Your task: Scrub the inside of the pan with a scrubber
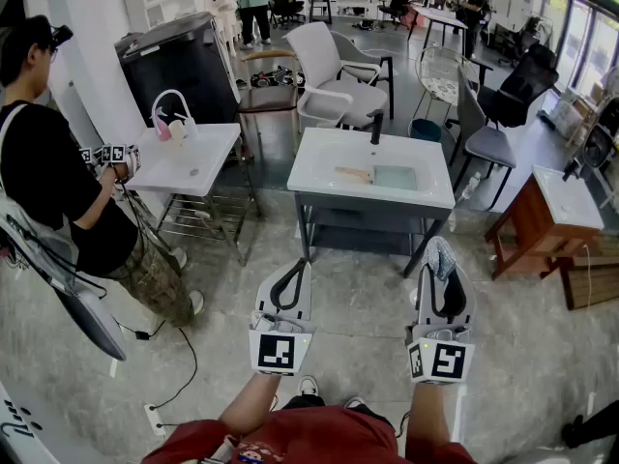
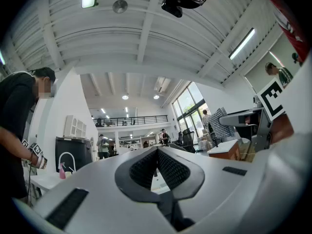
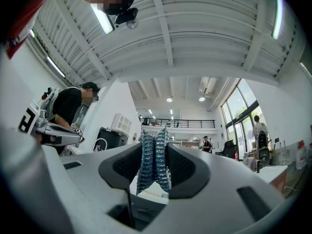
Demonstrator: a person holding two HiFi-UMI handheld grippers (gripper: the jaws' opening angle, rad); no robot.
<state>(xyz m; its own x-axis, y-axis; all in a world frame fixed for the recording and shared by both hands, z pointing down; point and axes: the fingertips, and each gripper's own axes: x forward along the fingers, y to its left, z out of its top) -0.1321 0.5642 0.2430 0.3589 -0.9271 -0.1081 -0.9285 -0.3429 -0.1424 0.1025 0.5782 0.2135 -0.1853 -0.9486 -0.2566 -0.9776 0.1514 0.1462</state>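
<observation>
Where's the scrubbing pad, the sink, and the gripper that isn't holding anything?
scrubber point(image 3: 152, 162): right gripper view, middle of the blue mesh between the jaws.
sink point(image 1: 311, 167): head view, bare white rim left of the basin.
left gripper point(image 2: 156, 149): left gripper view, where its closed tips meet.

The right gripper clamps a folded blue-silver mesh scrubber between its dark ribbed jaws, the scrubber standing upright above them. Behind it stretches a bright hall with a white beamed ceiling, a railed mezzanine and tall windows; a person in black stands at left.
</observation>
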